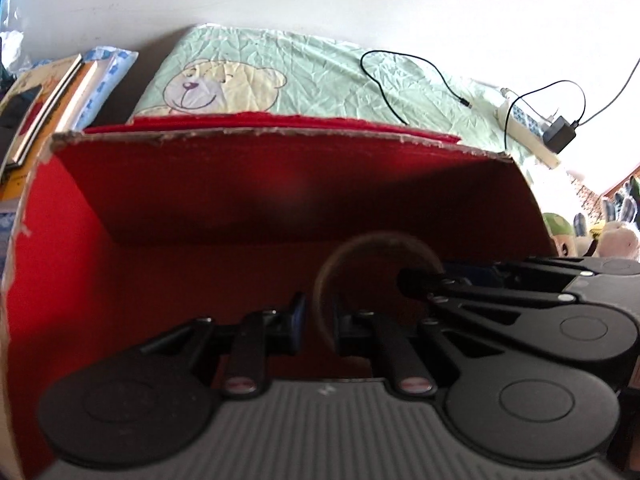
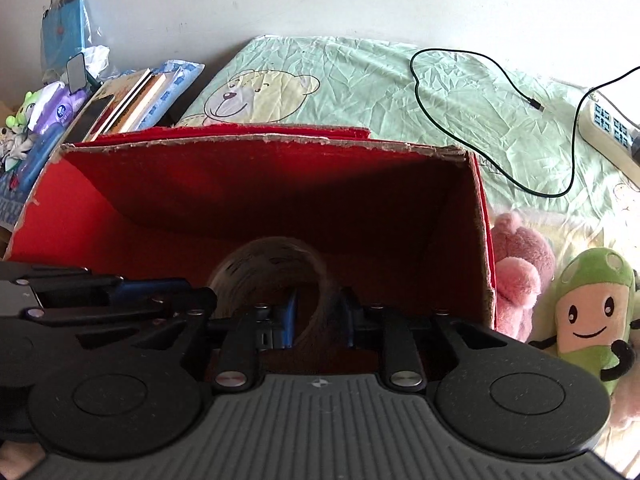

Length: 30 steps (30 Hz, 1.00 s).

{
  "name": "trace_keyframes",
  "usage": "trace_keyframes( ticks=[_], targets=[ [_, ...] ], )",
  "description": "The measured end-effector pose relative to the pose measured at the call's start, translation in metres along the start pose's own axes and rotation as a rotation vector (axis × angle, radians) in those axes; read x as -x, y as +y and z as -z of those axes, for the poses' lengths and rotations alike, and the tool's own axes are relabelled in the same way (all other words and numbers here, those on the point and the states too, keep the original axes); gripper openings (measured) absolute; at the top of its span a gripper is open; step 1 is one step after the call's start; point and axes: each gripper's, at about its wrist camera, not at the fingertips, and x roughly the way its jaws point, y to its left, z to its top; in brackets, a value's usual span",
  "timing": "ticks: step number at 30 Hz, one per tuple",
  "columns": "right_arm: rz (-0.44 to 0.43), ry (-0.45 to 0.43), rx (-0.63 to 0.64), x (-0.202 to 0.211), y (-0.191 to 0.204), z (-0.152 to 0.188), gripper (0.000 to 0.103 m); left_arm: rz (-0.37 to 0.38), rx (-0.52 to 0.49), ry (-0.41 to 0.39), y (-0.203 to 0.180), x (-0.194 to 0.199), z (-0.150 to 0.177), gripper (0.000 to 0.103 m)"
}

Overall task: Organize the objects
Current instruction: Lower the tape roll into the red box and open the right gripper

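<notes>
A roll of clear tape [image 2: 272, 276] hangs inside an open red cardboard box [image 2: 120, 216], held by both grippers. In the left wrist view the roll [image 1: 340, 264] looks brownish and my left gripper [image 1: 318, 320] is shut on its left rim. My right gripper [image 2: 318, 316] is shut on the roll's right rim. Each gripper shows in the other's view: the right gripper [image 1: 424, 280] from the right, the left gripper [image 2: 192, 300] from the left. The box [image 1: 80, 240] otherwise looks empty where visible.
The box stands on a green bear-print sheet [image 2: 360, 92]. Books [image 2: 128, 104] and packets lie at the left. A pink plush [image 2: 520, 272] and a green plush [image 2: 592, 312] sit right of the box. A black cable [image 2: 480, 120] and power strip [image 2: 604, 128] lie at the back right.
</notes>
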Motion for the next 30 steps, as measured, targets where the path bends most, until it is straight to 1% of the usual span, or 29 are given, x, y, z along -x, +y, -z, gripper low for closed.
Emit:
trace_keyframes(
  ticks=[1, 3, 6, 7, 9, 11, 13, 14, 15, 16, 17, 18, 20, 21, 22, 25, 26, 27, 29, 30],
  targets=[
    [0.000, -0.006, -0.005, 0.001, 0.000, 0.000, 0.024, -0.011, -0.007, -0.003, -0.001, 0.001, 0.000, 0.009],
    [-0.030, -0.026, -0.035, 0.004, -0.004, 0.001, 0.026, -0.045, -0.032, -0.030, -0.002, 0.007, 0.001, 0.020],
    [-0.090, -0.075, -0.134, 0.016, -0.017, 0.001, 0.027, -0.110, -0.073, -0.068, 0.002, 0.016, 0.004, 0.020],
    [-0.111, -0.096, -0.150, 0.020, -0.019, 0.001, 0.027, -0.135, -0.082, -0.081, 0.004, 0.018, 0.005, 0.020],
    [-0.170, -0.103, -0.155, 0.026, -0.017, 0.001, 0.027, -0.201, -0.095, -0.102, 0.008, 0.020, 0.005, 0.020],
    [-0.239, -0.087, -0.162, 0.026, -0.011, 0.002, 0.027, -0.264, -0.100, -0.112, 0.011, 0.020, 0.005, 0.020],
    [-0.290, -0.058, -0.168, 0.021, -0.003, 0.001, 0.027, -0.295, -0.104, -0.112, 0.013, 0.019, 0.005, 0.020],
    [-0.316, -0.038, -0.176, 0.017, 0.001, 0.002, 0.027, -0.299, -0.107, -0.113, 0.012, 0.019, 0.005, 0.023],
    [-0.345, -0.018, -0.191, 0.012, 0.002, 0.001, 0.026, -0.316, -0.110, -0.120, 0.012, 0.019, 0.006, 0.031],
    [-0.361, 0.000, -0.211, 0.007, 0.003, 0.001, 0.027, -0.338, -0.109, -0.126, 0.010, 0.019, 0.006, 0.035],
    [-0.370, 0.017, -0.229, 0.004, 0.003, 0.003, 0.027, -0.355, -0.099, -0.130, 0.011, 0.019, 0.006, 0.035],
    [-0.380, 0.036, -0.249, -0.001, 0.004, 0.004, 0.027, -0.371, -0.074, -0.135, 0.014, 0.020, 0.006, 0.038],
    [-0.413, 0.074, -0.306, -0.010, 0.001, 0.006, 0.026, -0.362, -0.040, -0.138, 0.021, 0.021, 0.005, 0.040],
    [-0.421, 0.085, -0.332, -0.014, 0.000, 0.007, 0.022, -0.365, -0.031, -0.135, 0.022, 0.020, 0.005, 0.040],
    [-0.427, 0.081, -0.347, -0.012, -0.001, 0.009, 0.021, -0.369, -0.027, -0.133, 0.022, 0.020, 0.007, 0.040],
    [-0.416, 0.075, -0.340, -0.009, 0.002, 0.010, 0.018, -0.379, -0.041, -0.129, 0.019, 0.019, 0.010, 0.040],
    [-0.412, 0.073, -0.338, -0.007, 0.003, 0.010, 0.021, -0.384, -0.043, -0.124, 0.019, 0.018, 0.009, 0.040],
    [-0.423, 0.071, -0.344, -0.006, 0.001, 0.011, 0.019, -0.385, -0.048, -0.119, 0.016, 0.018, 0.010, 0.040],
    [-0.484, 0.075, -0.367, -0.006, -0.003, 0.011, 0.020, -0.389, -0.051, -0.117, 0.016, 0.016, 0.009, 0.040],
    [-0.505, 0.081, -0.377, -0.008, -0.005, 0.012, 0.023, -0.387, -0.042, -0.121, 0.018, 0.017, 0.009, 0.040]
  ],
)
